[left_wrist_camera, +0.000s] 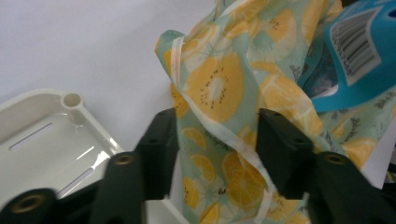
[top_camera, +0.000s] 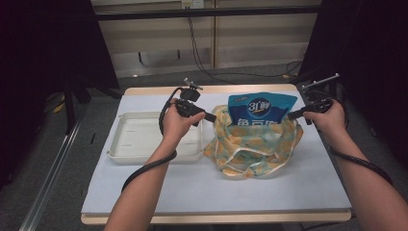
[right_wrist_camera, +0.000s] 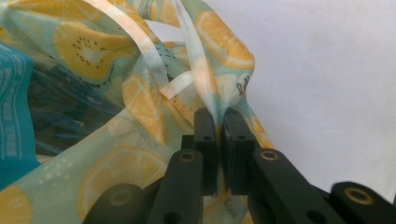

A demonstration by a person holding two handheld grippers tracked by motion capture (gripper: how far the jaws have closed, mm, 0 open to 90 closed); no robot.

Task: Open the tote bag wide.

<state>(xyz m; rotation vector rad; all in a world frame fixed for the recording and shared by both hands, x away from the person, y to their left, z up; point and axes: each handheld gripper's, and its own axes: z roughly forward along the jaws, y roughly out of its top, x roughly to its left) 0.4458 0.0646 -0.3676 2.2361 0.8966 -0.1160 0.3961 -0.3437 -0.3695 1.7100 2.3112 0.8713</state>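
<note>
Yellow citrus print covers the thin cloth bag (top_camera: 252, 144), which sits right of centre on the worktop (top_camera: 192, 187), toward the far edge, with a blue pouch (top_camera: 261, 109) standing in its mouth. A white tray (top_camera: 126, 139) lies just left of it. From the high view, the left gripper (top_camera: 210, 117) and right gripper (top_camera: 291, 115) flank the bag's rim, probably to keep its mouth spread around the pouch. White writing on the pouch includes a "3"; the rest I cannot make out.

From the left gripper view, the jaws stand apart with the bag's taped hem (left_wrist_camera: 219, 133) between them, unpinched; a barcode (left_wrist_camera: 357, 39) shows on the pouch.

From the right gripper view, the jaws are clamped on the bag's edge (right_wrist_camera: 212, 105), holding that side up.
</note>
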